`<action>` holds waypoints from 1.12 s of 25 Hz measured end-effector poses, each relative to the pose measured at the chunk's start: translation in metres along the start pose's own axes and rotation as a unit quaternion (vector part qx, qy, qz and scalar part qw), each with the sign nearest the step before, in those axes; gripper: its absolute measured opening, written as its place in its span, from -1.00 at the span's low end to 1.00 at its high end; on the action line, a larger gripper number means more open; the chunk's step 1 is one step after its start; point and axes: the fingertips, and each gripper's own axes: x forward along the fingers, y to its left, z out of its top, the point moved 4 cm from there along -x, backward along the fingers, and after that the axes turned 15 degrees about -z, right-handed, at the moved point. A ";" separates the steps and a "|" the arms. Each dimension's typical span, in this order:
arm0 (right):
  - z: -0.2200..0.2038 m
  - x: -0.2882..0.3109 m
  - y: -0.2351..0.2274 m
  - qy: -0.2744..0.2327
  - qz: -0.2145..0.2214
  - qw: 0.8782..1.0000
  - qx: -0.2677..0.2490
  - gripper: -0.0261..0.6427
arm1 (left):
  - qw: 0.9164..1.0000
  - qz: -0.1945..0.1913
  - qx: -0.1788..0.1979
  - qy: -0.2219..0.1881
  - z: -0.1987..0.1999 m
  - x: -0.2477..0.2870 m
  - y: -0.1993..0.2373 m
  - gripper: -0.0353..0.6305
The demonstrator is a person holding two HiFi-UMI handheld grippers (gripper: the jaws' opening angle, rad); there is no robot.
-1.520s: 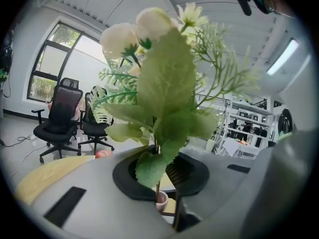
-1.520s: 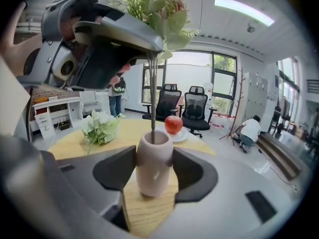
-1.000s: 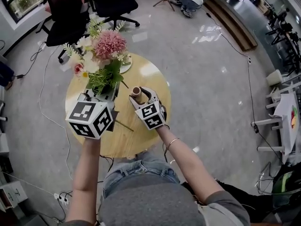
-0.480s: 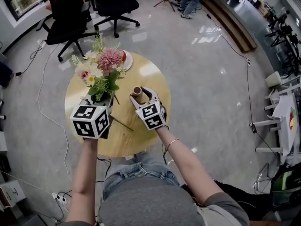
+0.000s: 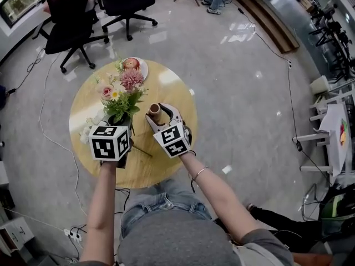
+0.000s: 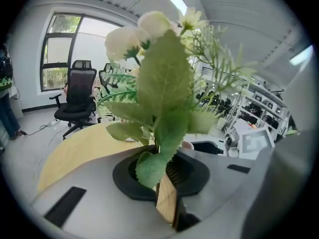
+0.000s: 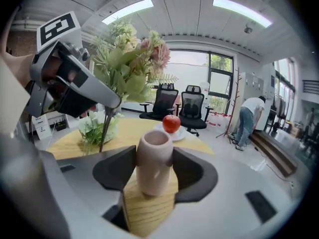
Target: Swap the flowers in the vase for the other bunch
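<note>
Clearly the next move turns on how the held stems sit against the vase mouth. The right hand-held gripper point(image 5: 160, 117) grasps the single pinkish vase point(image 7: 155, 158), a pad on either side. The vase stands upright on the round wooden surface point(image 5: 166, 93), its mouth open and nothing in it. The left hand-held gripper point(image 5: 124, 124) is clenched on the stems of the pink-and-white bunch point(image 5: 123, 90). In the head view the vase lies at about 2 o'clock from that hand-held gripper, close by. The bunch's long axis is near upright, with blooms on top. In the right gripper view its stem ends point(image 7: 102, 142) hang at roughly 10 o'clock from the vase mouth, beside it and not over it. As I judge it, the left hand is the one that must act, carrying the stems across toward 2 o'clock if this is the bunch going in. By count there are two bunches: the held one and a pale green-white bunch point(image 7: 93, 126) lying on the surface at about 9 o'clock from the left hand-held gripper. There is one vase. One apple point(image 5: 132, 64) rests on one plate point(image 5: 143, 71) at the surface's 12 o'clock edge.
</note>
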 end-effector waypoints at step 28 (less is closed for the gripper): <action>0.004 0.002 -0.003 -0.001 0.008 1.000 0.006 -0.22 | 0.990 0.031 -0.122 0.059 -0.060 0.076 0.044 -0.76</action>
